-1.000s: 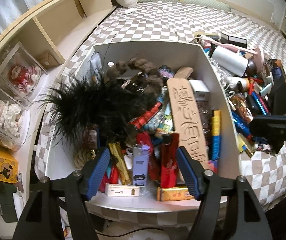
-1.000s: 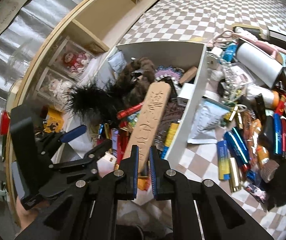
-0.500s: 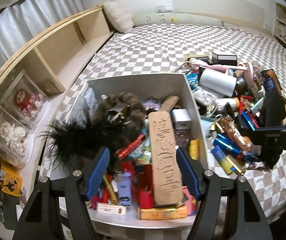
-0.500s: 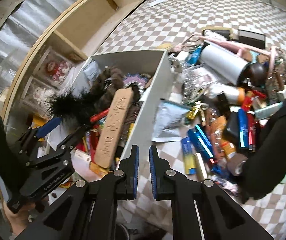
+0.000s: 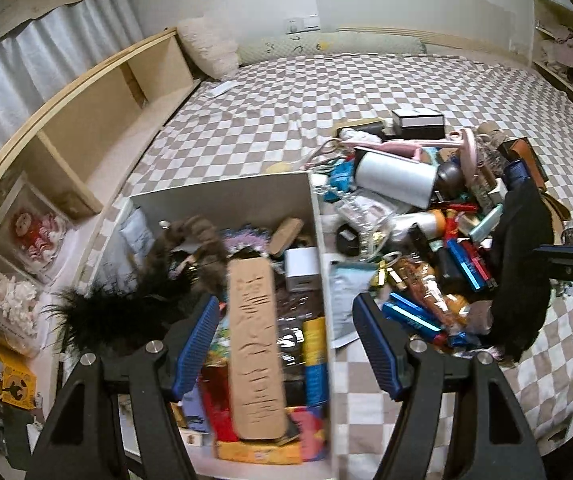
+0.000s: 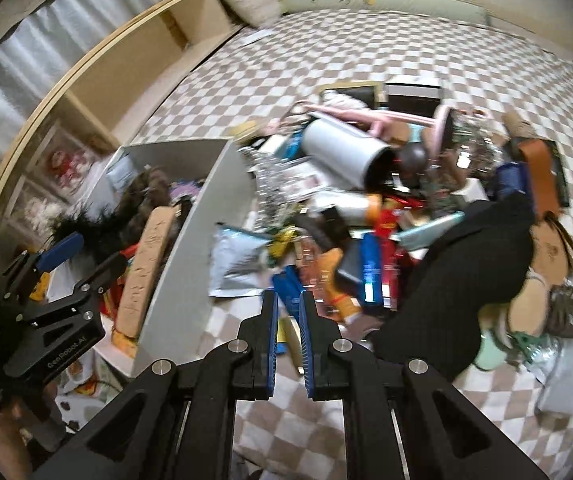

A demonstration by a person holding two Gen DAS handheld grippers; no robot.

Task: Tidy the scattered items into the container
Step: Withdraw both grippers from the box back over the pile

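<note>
Bedspread (image 5: 286, 92), checkered, is carrying one white container (image 5: 222, 200) and one loose heap of items (image 5: 426, 240) just right of its wall. Container is already holding one long tan carved board (image 5: 254, 344) and one black feather tuft (image 5: 98, 312). Left gripper (image 5: 286, 340) is hanging spread and empty over the container's right wall. Right gripper (image 6: 287, 340) is sitting clenched on nothing, over the heap's near edge.

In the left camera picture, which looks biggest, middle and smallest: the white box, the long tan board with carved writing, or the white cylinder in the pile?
1. White box, biggest by far.
2. Tan board, though it lies nearer the camera, which enlarges it.
3. White cylinder, farther off, so its gap to the board is unsure.
</note>
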